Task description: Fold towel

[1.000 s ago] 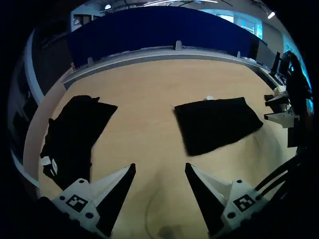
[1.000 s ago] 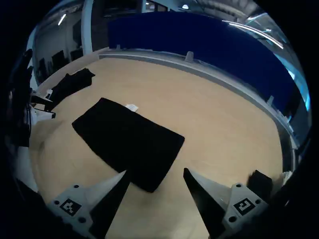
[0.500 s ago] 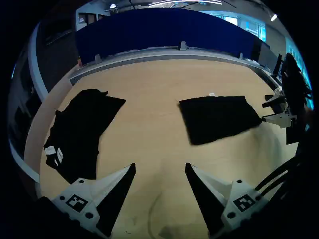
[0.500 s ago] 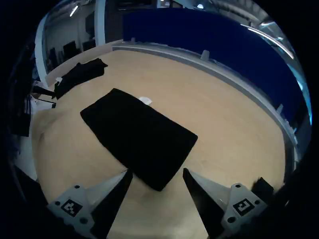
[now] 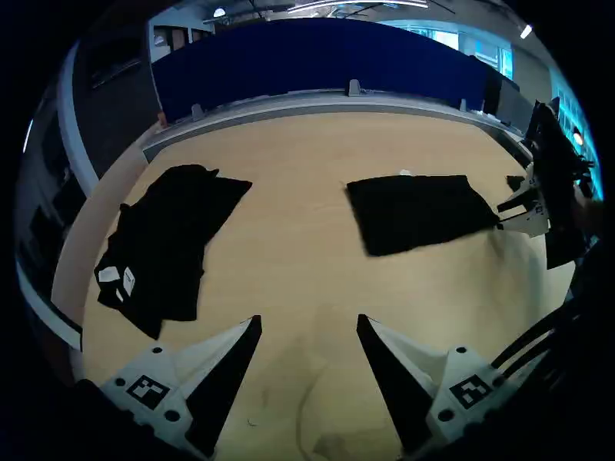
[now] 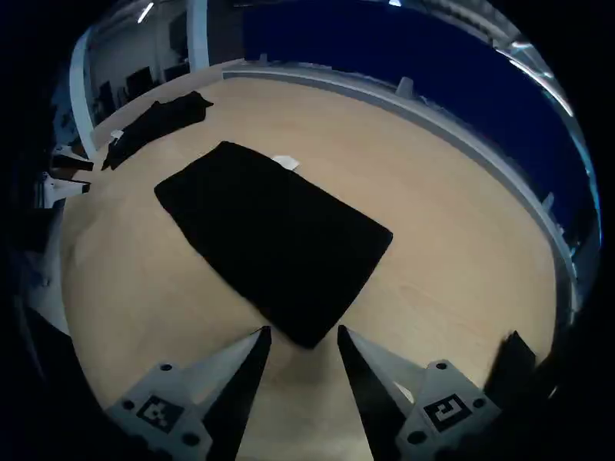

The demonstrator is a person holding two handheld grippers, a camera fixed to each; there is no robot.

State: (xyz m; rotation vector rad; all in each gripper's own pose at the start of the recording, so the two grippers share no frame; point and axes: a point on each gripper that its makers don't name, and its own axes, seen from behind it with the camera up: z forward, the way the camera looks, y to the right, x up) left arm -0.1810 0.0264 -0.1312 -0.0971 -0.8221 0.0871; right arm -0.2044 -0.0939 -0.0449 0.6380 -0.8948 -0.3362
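A black towel (image 5: 419, 211) lies flat on the wooden table (image 5: 292, 177), folded into a rectangle with a small white tag (image 6: 286, 161) at its far edge. In the right gripper view the towel (image 6: 277, 238) fills the middle, and its near corner points into the gap between my right gripper's (image 6: 302, 330) fingertips, which stand open but close together just above the table. My left gripper (image 5: 307, 319) is open over bare wood, well short of the towel. In the left gripper view the right gripper (image 5: 529, 215) sits at the towel's right end.
A crumpled pile of black cloth (image 5: 165, 242) with white tags lies on the table's left side, also seen far off (image 6: 157, 127). A blue partition (image 5: 323, 58) runs along the table's back edge. A dark object (image 6: 516, 357) sits at the lower right.
My right gripper moved forward and down to the towel's near corner, and its fingers narrowed. The left gripper drifted slightly and stayed open.
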